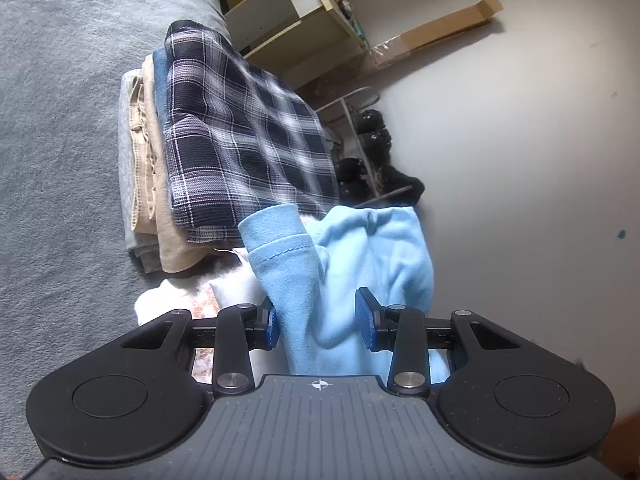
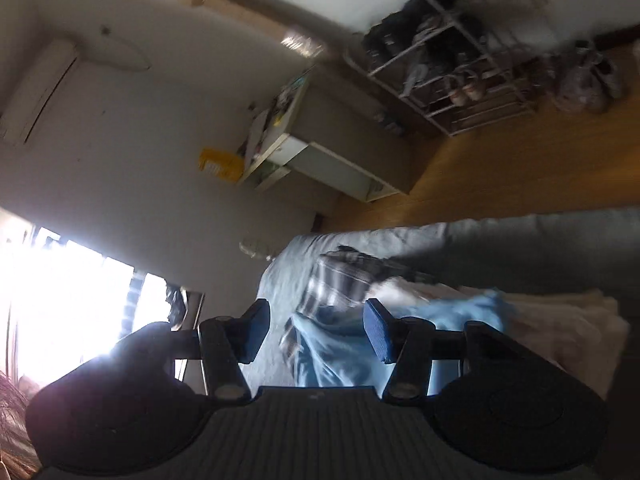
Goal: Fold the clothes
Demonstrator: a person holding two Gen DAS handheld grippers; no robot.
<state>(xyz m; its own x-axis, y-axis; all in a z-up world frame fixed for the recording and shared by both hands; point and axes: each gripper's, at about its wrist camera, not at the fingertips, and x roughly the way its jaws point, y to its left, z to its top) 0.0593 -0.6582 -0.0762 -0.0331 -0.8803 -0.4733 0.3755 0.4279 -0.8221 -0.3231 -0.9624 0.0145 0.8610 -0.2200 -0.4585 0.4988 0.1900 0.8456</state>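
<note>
A light blue garment [image 1: 376, 248] lies bunched on the bed, one cuffed sleeve end pointing up toward a stack of folded clothes. My left gripper [image 1: 320, 320] is open around it; the cloth runs between the blue pads, which stand apart and do not pinch it. The stack has a dark plaid piece [image 1: 240, 136] on top, then beige trousers [image 1: 152, 184] and a grey item [image 1: 128, 168]. In the blurred right wrist view, my right gripper [image 2: 316, 332] is open with nothing gripped, above the blue garment [image 2: 332, 356] and near the plaid piece [image 2: 344, 280].
A grey blanket [image 1: 60, 120] covers the bed. White cloth [image 1: 224, 292] lies under the blue garment. Beyond the bed are a shelf unit [image 1: 288, 12], a long cardboard box [image 1: 440, 32], a shoe rack [image 2: 460, 68], wooden floor [image 2: 520, 168] and a bright window [image 2: 60, 300].
</note>
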